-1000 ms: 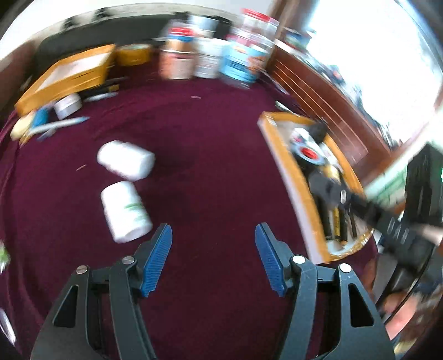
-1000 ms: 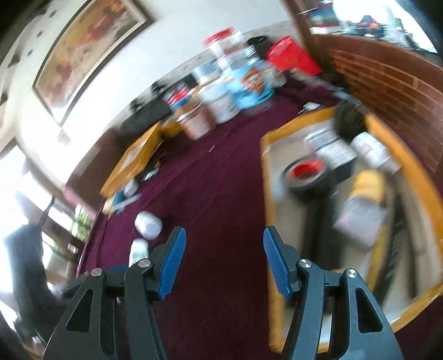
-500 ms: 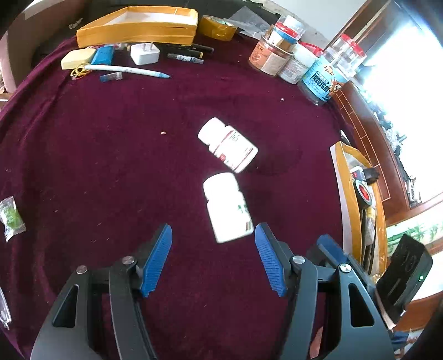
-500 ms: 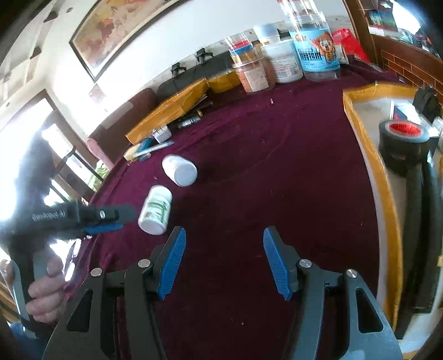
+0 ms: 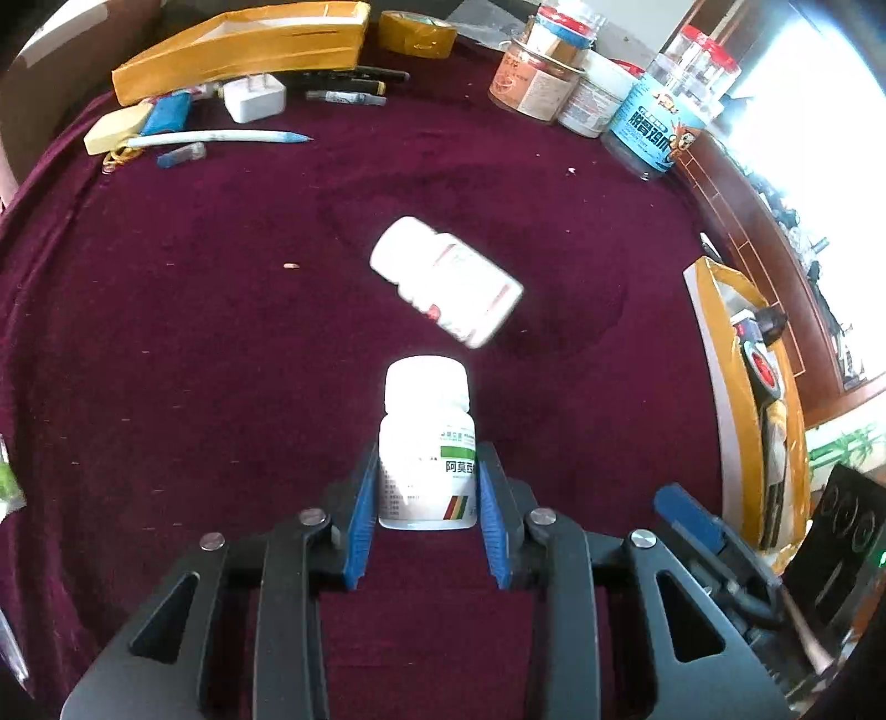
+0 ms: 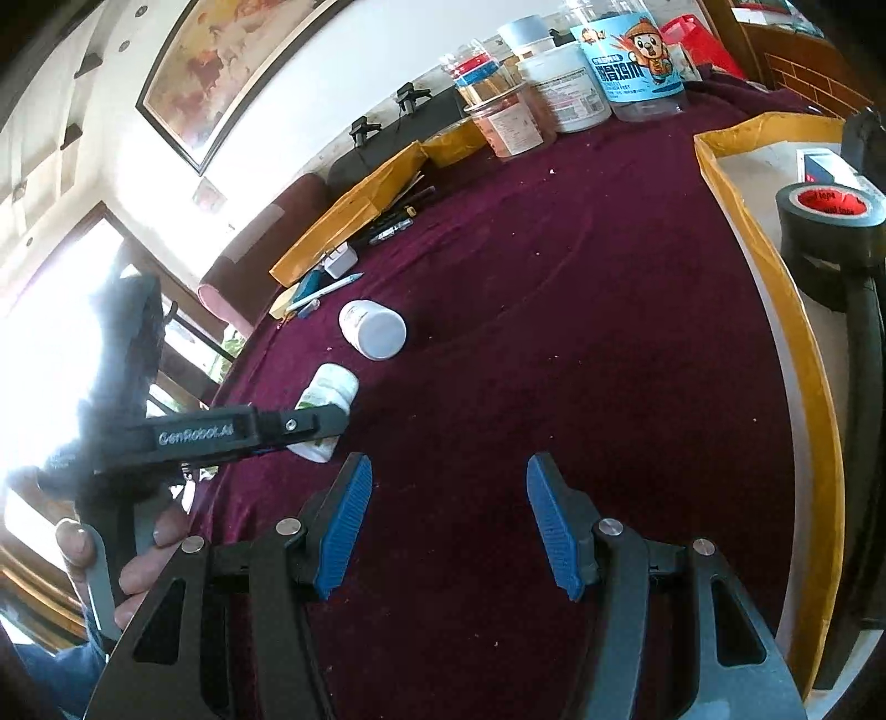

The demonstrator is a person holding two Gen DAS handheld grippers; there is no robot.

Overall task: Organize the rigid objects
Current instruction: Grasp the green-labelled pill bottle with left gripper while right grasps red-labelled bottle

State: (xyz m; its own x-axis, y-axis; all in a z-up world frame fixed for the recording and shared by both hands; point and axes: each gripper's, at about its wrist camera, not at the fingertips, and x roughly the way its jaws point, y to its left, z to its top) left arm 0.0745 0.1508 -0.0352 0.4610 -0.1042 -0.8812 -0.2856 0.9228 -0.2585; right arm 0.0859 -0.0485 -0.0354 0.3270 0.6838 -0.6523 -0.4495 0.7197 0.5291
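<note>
My left gripper (image 5: 426,482) is shut on a white pill bottle with a green label (image 5: 426,437) that lies on the maroon cloth, cap pointing away. The same bottle (image 6: 326,393) shows in the right wrist view, gripped by the left gripper (image 6: 318,423). A second white pill bottle with a red label (image 5: 448,279) lies on its side just beyond it; it also shows in the right wrist view (image 6: 374,329). My right gripper (image 6: 448,515) is open and empty above the cloth, right of the bottles; it shows in the left wrist view at the lower right (image 5: 686,515).
A yellow-rimmed tray (image 6: 764,266) at the right holds a black tape roll (image 6: 830,221) and other items. Several jars (image 5: 554,83) stand at the back. A yellow box (image 5: 238,50), a charger (image 5: 255,97), a pen (image 5: 221,137) and small items lie at the back left.
My left gripper moved forward over the green-label bottle and closed on it. The right gripper has stayed open, shifting slightly.
</note>
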